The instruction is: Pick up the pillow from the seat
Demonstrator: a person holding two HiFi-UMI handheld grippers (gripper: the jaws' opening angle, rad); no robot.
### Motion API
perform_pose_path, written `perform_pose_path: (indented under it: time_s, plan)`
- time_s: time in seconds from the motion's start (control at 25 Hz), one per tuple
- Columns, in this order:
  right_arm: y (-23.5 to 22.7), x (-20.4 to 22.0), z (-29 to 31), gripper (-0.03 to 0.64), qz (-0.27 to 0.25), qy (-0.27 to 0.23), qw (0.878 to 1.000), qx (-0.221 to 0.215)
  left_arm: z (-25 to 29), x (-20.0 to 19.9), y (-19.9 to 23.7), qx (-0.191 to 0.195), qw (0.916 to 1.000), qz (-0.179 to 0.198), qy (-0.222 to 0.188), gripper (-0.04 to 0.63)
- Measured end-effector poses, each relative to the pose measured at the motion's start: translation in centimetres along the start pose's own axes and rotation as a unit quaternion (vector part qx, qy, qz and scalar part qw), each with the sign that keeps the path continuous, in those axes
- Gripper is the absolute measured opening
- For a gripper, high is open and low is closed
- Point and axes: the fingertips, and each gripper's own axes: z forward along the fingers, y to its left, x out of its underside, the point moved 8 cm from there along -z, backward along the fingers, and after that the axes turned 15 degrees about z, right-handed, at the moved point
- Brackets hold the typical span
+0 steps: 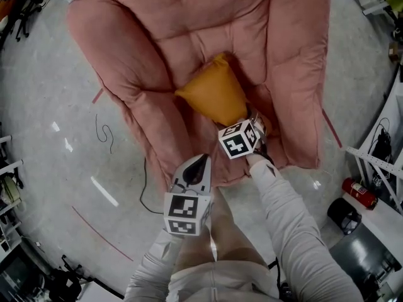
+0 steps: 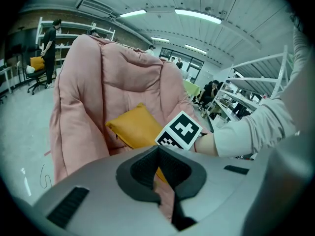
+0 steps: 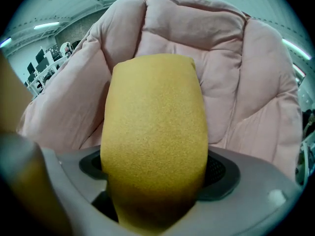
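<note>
A grey, glossy floor [image 1: 56, 106] spreads round a big pink padded armchair [image 1: 189, 36], with white shelving [image 2: 256, 82] and ceiling strip lights in the hall behind it.

The yellow pillow [image 1: 217, 96] sits in the hollow of the seat, about midway between the two padded arms. Its far corner points toward the backrest and its near end toward the seat's front edge. Whether it rests on the cushion or is already clear of it cannot be told.

The right gripper [image 1: 252, 119] has that near end between its jaws. In the right gripper view the pillow [image 3: 155, 132] fills the whole gap, the jaws pinching it from both sides with the fabric bulging above them. Its marker cube [image 1: 239, 140] faces up.

The left gripper [image 1: 196, 165] hangs over the seat's front edge, apart from the pillow. Its dark pads [image 2: 147, 168] are pressed together with nothing between them.

Farther out:
- A thin black cable [image 1: 141, 187] trails on the floor by the chair's front left corner.
- A red line [image 1: 101, 231] crosses the floor beyond the cable.
- A red cylinder [image 1: 360, 192] and a black bin [image 1: 343, 216] stand to the right of the chair.
- A person in dark clothes [image 2: 50, 48] stands by the far shelves.
</note>
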Motion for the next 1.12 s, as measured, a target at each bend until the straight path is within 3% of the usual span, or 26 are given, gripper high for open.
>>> perform_pose_path:
  time_s: [0.56,1.12]
  plan:
    - [0.5,0.3,-10.6,0.479,0.078,-0.052,0.996,-0.007,-5.1,-3.2,-2.0,-0.004,0.9993,0.023,-0.028,0.005]
    - [2.2,-0.1,-20.9,0.479,0.109,-0.106,0.988,0.002,-10.4,-4.7,-2.8,-0.003,0.9983,0.039,-0.043,0.005]
